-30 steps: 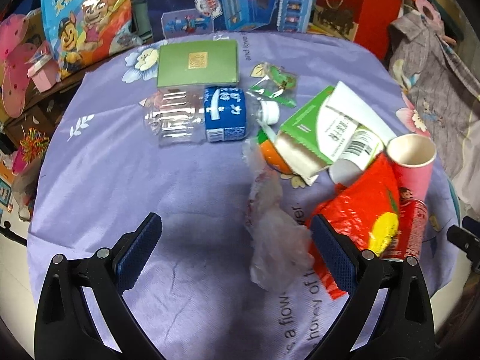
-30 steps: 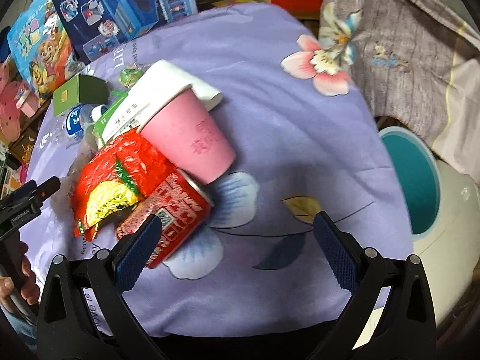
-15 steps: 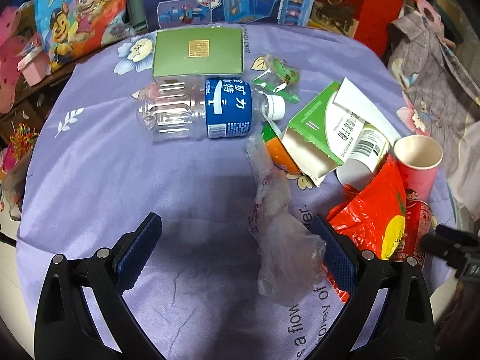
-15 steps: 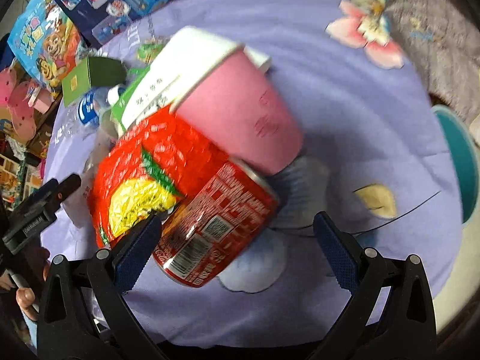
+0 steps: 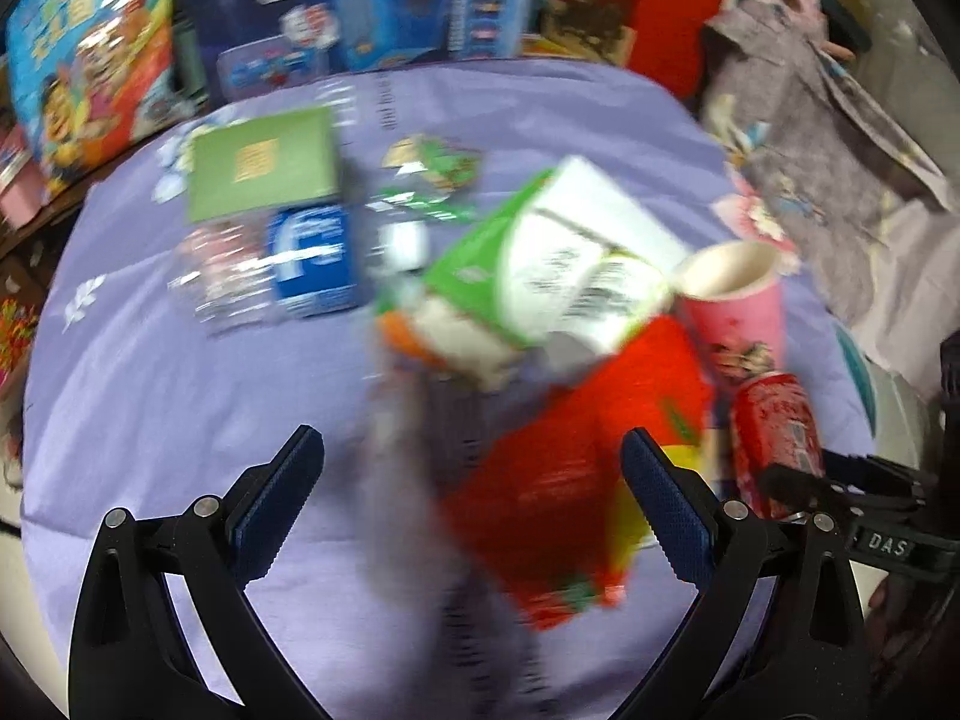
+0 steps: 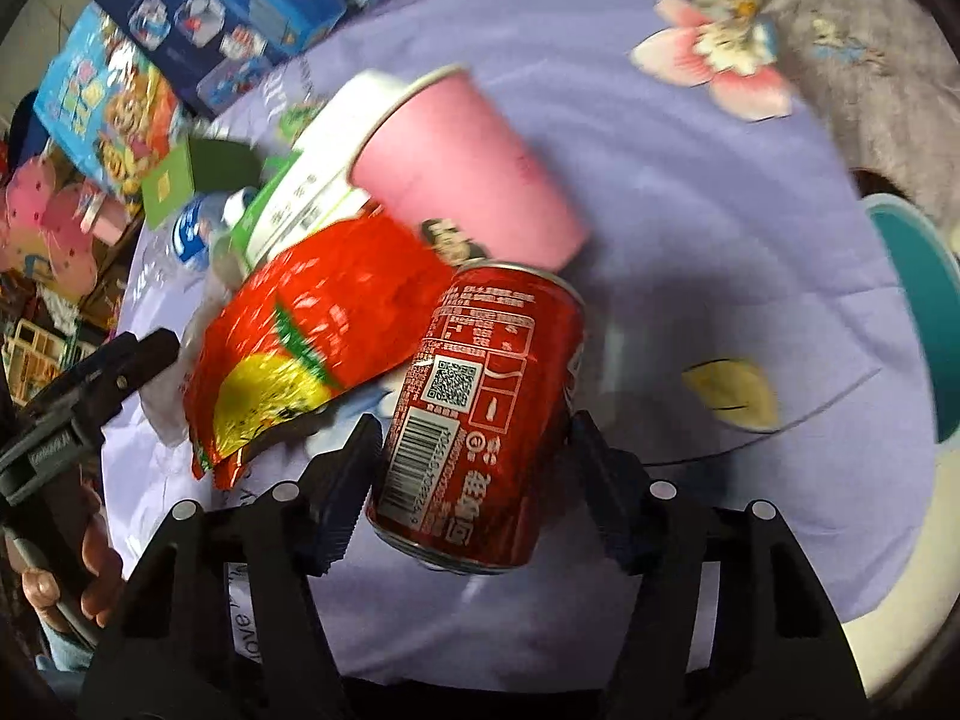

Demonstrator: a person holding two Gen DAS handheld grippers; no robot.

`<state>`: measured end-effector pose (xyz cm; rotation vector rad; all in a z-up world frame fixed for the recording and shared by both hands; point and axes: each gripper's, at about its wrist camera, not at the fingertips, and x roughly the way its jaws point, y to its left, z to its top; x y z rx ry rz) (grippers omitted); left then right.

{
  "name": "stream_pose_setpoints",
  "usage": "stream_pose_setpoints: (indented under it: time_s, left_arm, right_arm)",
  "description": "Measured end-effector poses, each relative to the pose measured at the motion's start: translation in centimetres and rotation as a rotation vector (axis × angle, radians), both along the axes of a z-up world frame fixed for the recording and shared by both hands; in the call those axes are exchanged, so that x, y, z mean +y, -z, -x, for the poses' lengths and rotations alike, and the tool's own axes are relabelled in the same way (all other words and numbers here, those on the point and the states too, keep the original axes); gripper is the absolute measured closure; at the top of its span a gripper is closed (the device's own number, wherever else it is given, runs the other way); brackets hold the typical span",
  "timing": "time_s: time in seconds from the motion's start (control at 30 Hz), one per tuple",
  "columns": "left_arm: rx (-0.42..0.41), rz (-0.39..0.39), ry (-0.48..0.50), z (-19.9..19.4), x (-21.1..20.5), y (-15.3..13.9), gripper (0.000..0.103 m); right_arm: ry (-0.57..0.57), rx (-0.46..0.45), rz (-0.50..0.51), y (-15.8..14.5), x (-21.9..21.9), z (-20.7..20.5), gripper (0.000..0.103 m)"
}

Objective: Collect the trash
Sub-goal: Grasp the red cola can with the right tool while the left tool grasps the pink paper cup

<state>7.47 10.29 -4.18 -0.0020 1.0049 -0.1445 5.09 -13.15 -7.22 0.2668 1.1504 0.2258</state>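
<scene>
Right tool (image 6: 474,468) pinching the red can (image 6: 480,420).
Left tool (image 5: 471,480) spread; pink cup (image 6: 462,174) at 12 o'clock, red wrapper (image 6: 312,324) at 10.

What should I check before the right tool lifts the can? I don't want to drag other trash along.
1. Right tool shut on the red can: ok.
2. Can free of the red wrapper: cannot tell, the edges overlap.
3. Can clear of the pink cup: not ok, they look touching.
4. Teal bin in view: ok.
5. Left tool open, holding nothing: ok.
</scene>
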Motion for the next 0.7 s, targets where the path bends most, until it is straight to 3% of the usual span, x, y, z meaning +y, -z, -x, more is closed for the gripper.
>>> stream_pose_setpoints:
  time_s: [0.3,0.6,0.7]
  left_arm:
    - [0.018,-0.016,0.159,-0.9,-10.1,0.3,0.004]
    - [0.084,-0.012,0.114,-5.1,-16.1,1.7,0.007]
    - [0.091,-0.031,0.108,-6.5,-17.9,2.1,0.015]
  right_arm:
    - [0.140,-0.057,-0.005,-0.4,-7.4,1.9,0.046]
    - [0.197,-0.065,-0.025,1.0,-13.1,1.8,0.046]
    - [0.182,-0.057,-0.027,1.3,-13.9,1.6,0.046]
